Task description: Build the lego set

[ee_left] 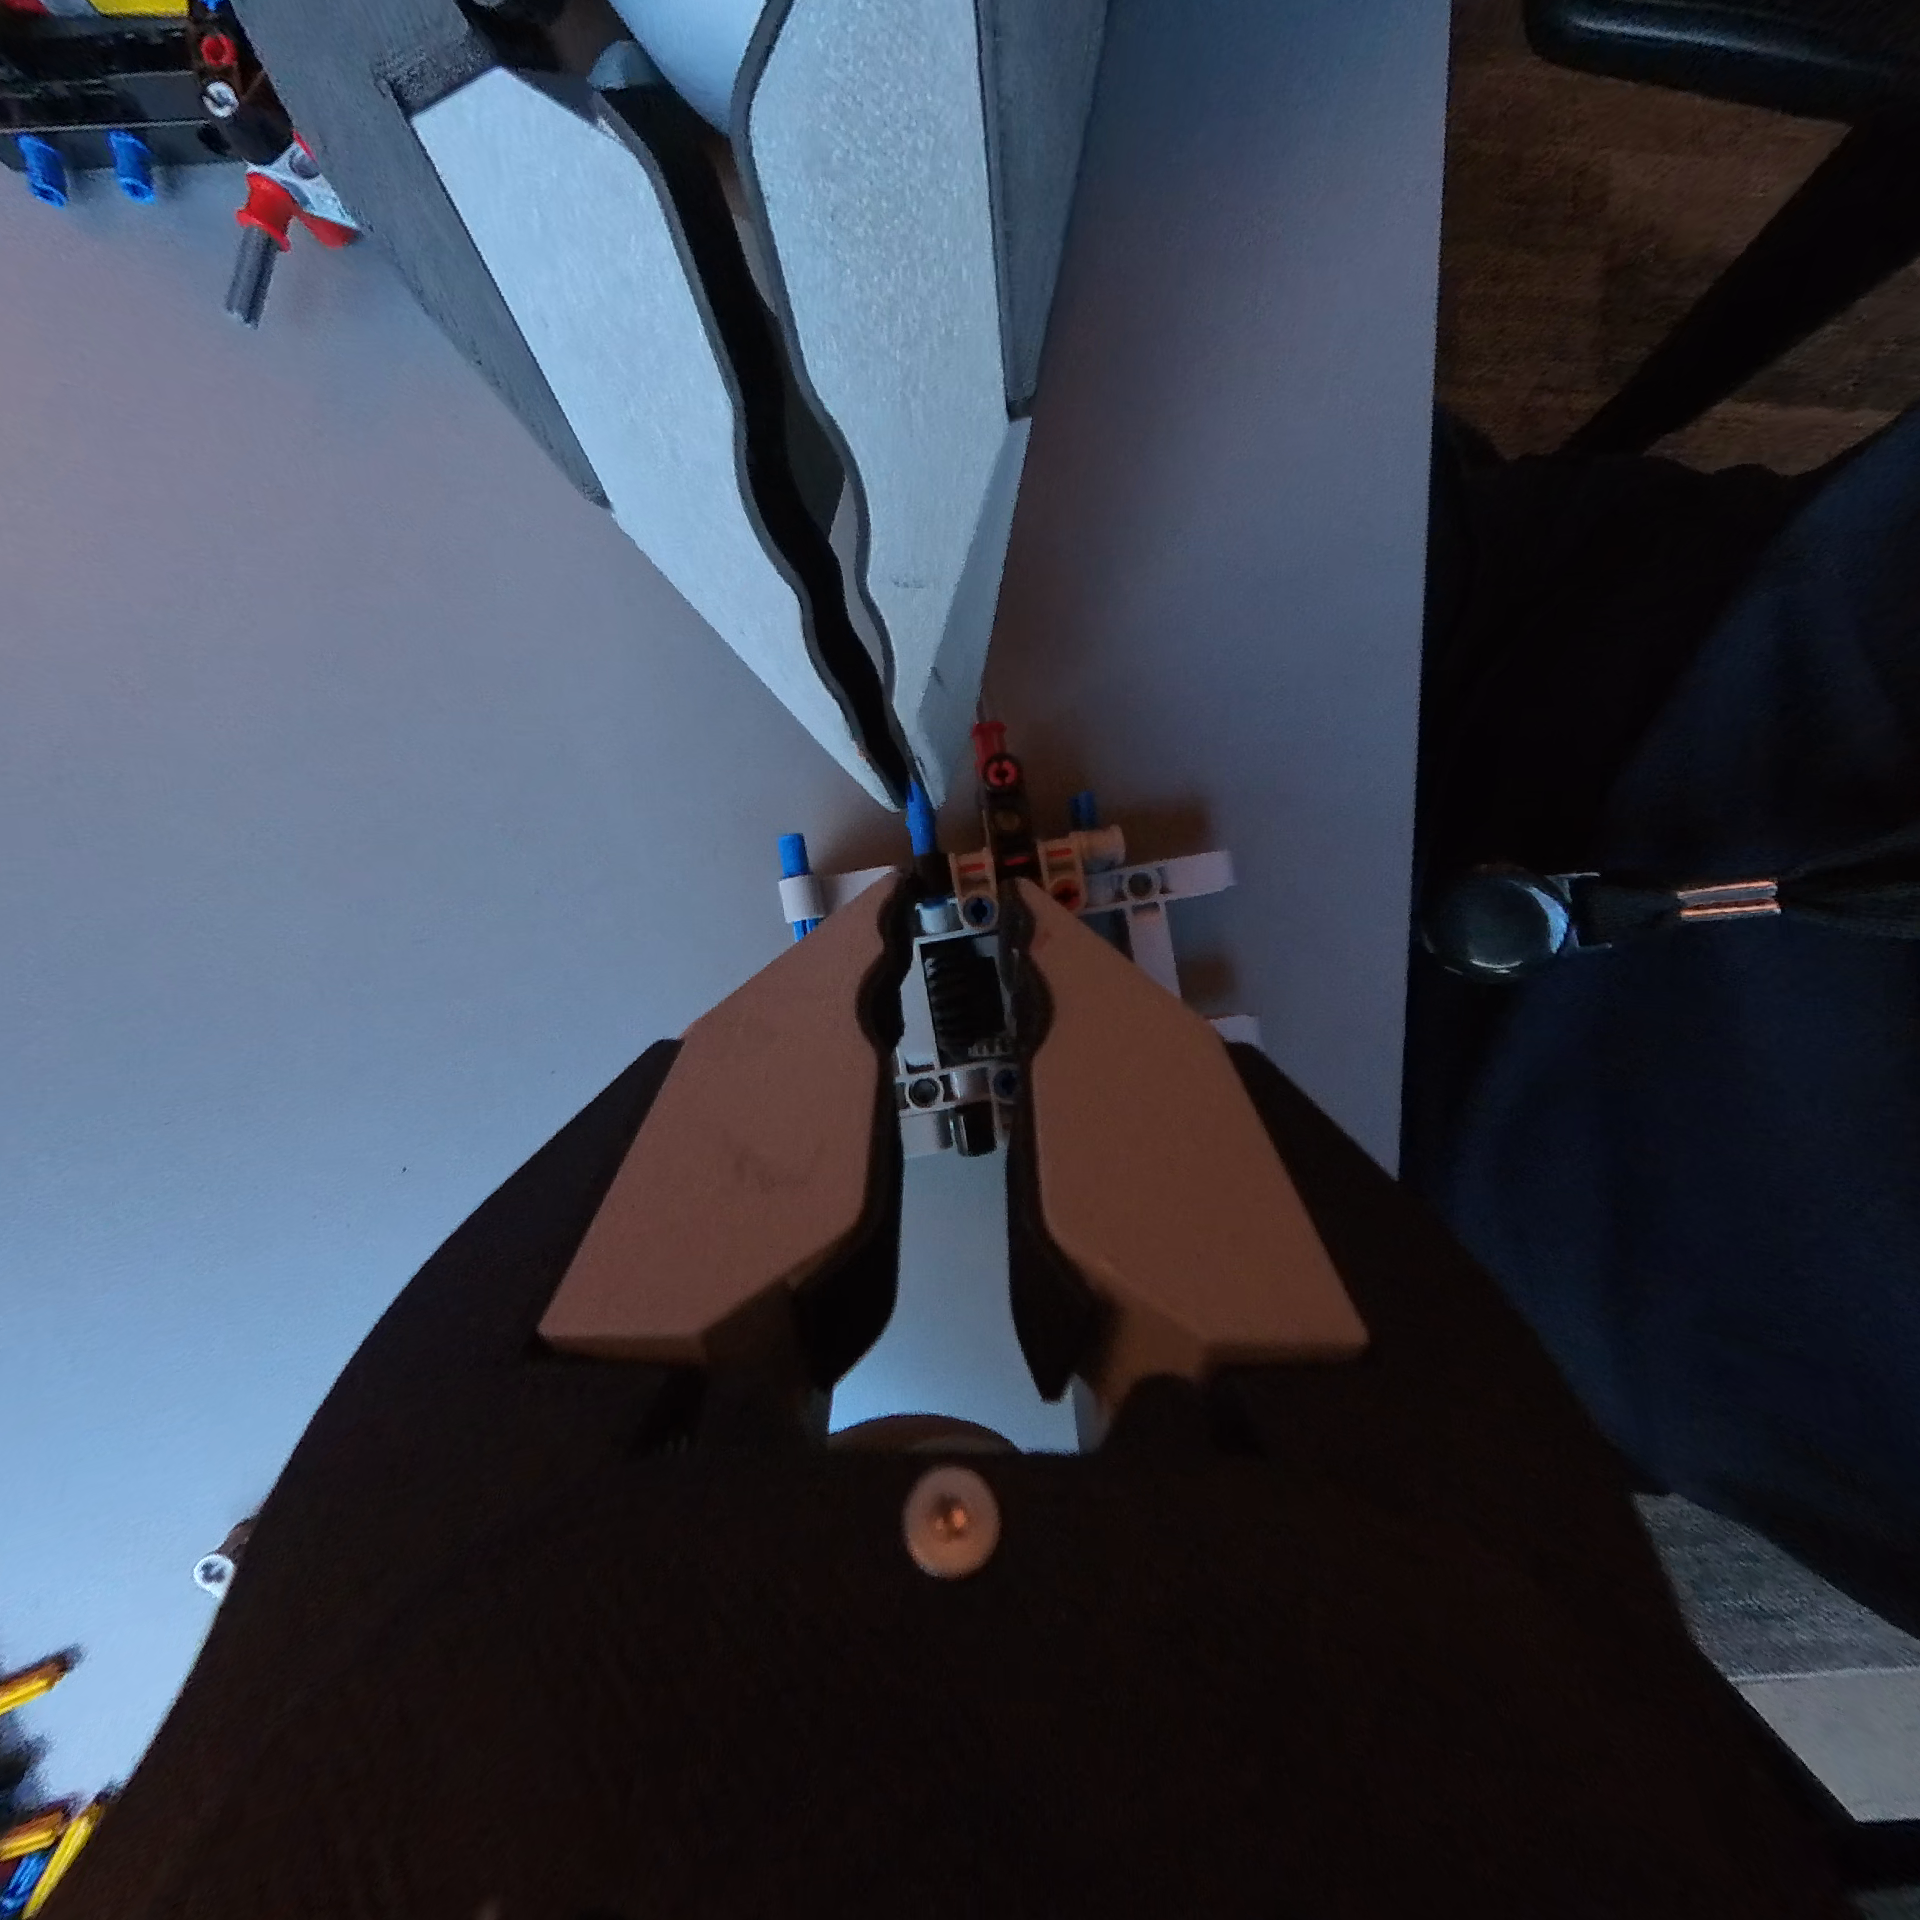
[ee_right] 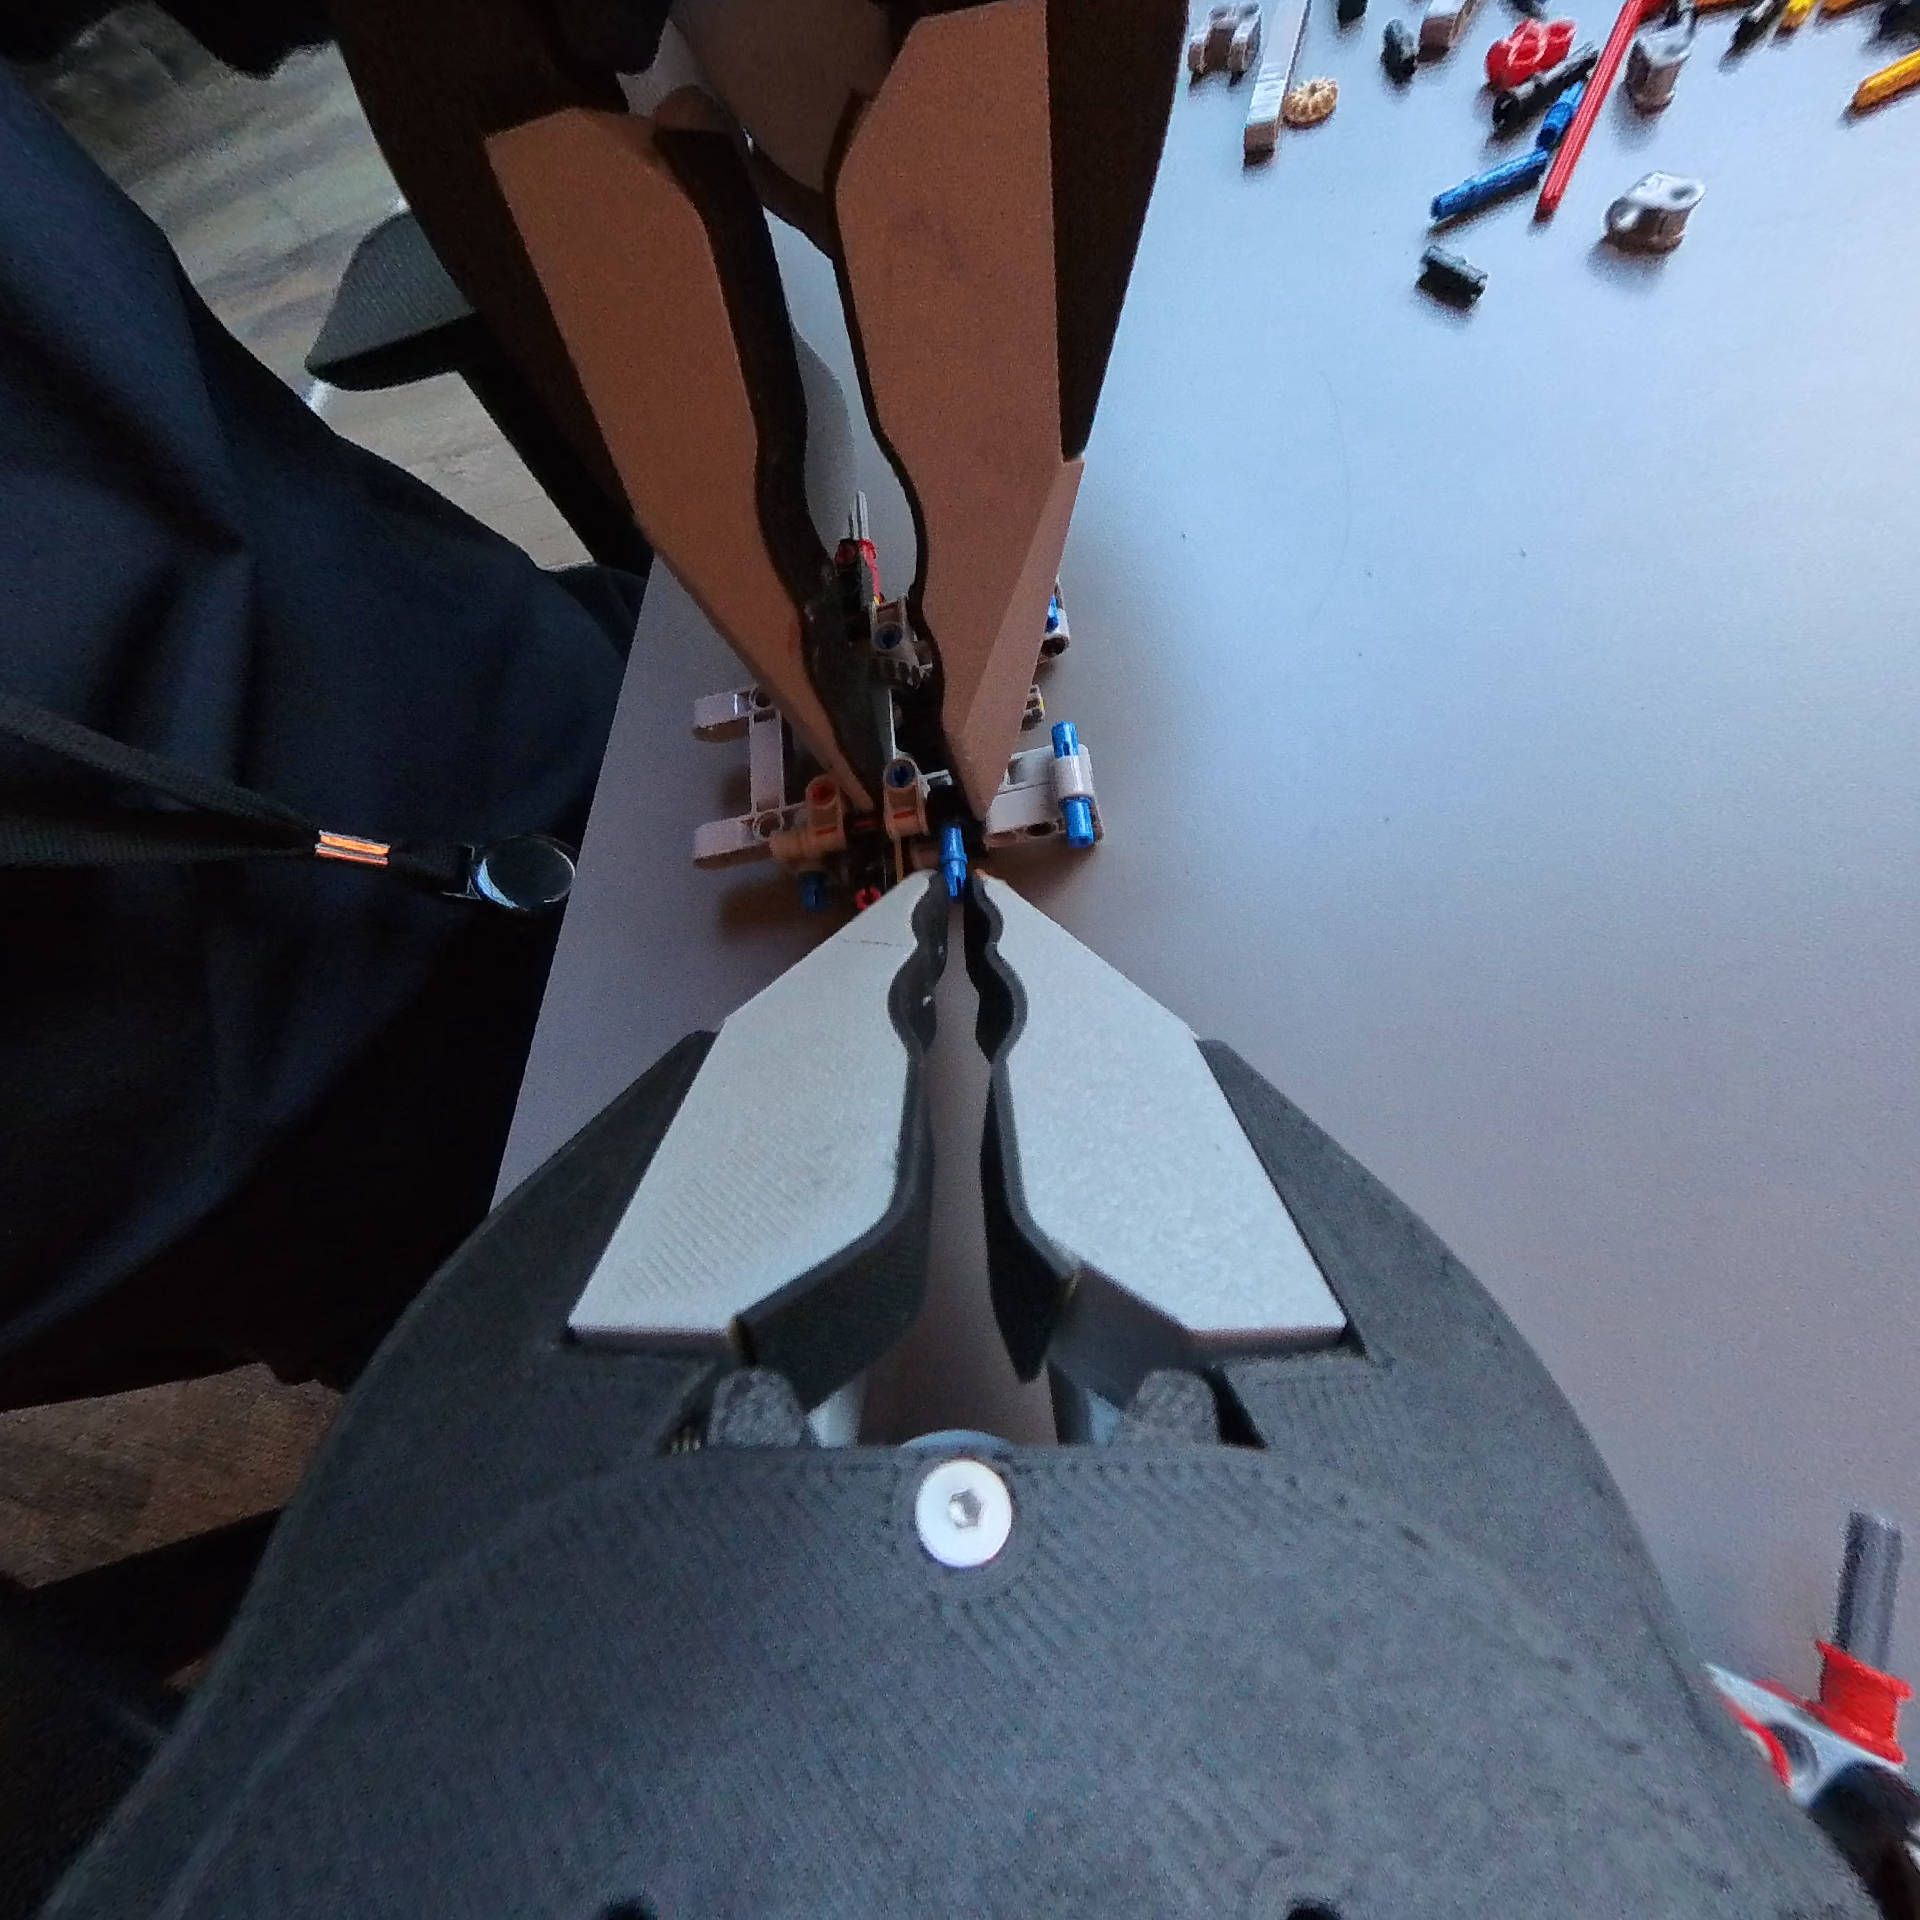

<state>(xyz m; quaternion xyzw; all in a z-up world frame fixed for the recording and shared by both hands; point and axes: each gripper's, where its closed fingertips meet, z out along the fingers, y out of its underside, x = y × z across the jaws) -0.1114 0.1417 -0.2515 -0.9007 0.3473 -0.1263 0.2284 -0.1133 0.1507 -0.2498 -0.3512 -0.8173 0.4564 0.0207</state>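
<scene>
A small brick assembly with a white frame (ee_left: 1174, 883) and a dark geared core lies near the table's edge. It also shows in the right wrist view (ee_right: 727, 717). My left gripper (ee_left: 956, 894), with tan fingers, is shut on the assembly's dark middle part; the right wrist view shows it (ee_right: 920, 805) clamped there from the far side. My right gripper (ee_right: 953, 883), with grey fingers, is shut on a short blue pin (ee_right: 951, 857) whose far end meets the assembly's near edge. The left wrist view shows the pin (ee_left: 918, 816) pinched at the grey tips (ee_left: 914, 784).
Several loose parts (ee_right: 1538, 135) lie scattered at the far right of the table. A black model (ee_left: 114, 94) and a red and grey piece (ee_left: 281, 208) sit at the far left. The table edge (ee_left: 1418, 727) borders a person's dark clothing (ee_left: 1662, 1143) and a round lanyard clip (ee_right: 520, 873). The tips of both grippers are at nearly the same place. Left tips and right tips are each some 20 cm from the black model (ee_left: 114, 94).
</scene>
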